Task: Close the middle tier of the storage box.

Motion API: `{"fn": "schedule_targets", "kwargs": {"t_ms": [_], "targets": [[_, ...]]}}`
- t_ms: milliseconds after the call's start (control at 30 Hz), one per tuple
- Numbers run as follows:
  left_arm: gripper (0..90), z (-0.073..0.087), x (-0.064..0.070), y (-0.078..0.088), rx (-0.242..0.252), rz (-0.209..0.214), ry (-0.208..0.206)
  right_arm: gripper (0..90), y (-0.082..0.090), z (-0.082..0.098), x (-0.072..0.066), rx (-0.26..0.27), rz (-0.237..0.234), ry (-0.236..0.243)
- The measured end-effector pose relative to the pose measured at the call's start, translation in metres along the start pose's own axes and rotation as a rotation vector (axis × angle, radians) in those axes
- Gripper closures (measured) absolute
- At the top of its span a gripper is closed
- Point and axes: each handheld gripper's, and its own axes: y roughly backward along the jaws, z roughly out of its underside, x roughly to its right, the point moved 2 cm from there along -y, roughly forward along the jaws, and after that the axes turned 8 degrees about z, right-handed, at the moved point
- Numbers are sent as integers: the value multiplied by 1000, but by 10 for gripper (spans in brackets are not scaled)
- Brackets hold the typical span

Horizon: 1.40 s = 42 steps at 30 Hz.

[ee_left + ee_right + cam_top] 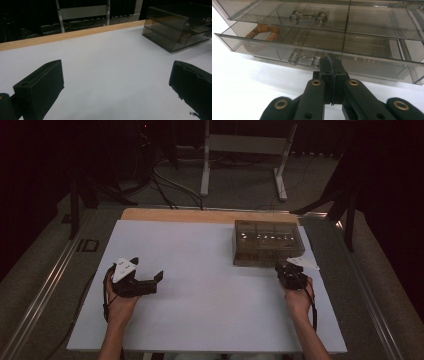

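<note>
Right tool [331, 65], pressed together, meets the lower drawer's handle [304, 60]; left tool [110, 82] spread.

From my remote station, the table [210, 320] carries a white sheet [200, 270] across nearly its whole top, a bare strip of wood [200, 215] showing along the far edge. A smoky transparent drawer box [267, 242] stands directly on the sheet at the far right corner, its back close to that wooden strip, its front facing the near edge
</note>
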Motion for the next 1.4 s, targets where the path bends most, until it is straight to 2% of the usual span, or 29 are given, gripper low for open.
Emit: {"fn": "schedule_targets", "kwargs": {"t_ms": [700, 1400], "targets": [[10, 0, 0, 0, -3, -2, -1, 900, -7, -7, 2, 6, 16, -16], [11, 1, 0, -1, -5, 0, -2, 900, -11, -10, 0, 4, 18, -9]]}}
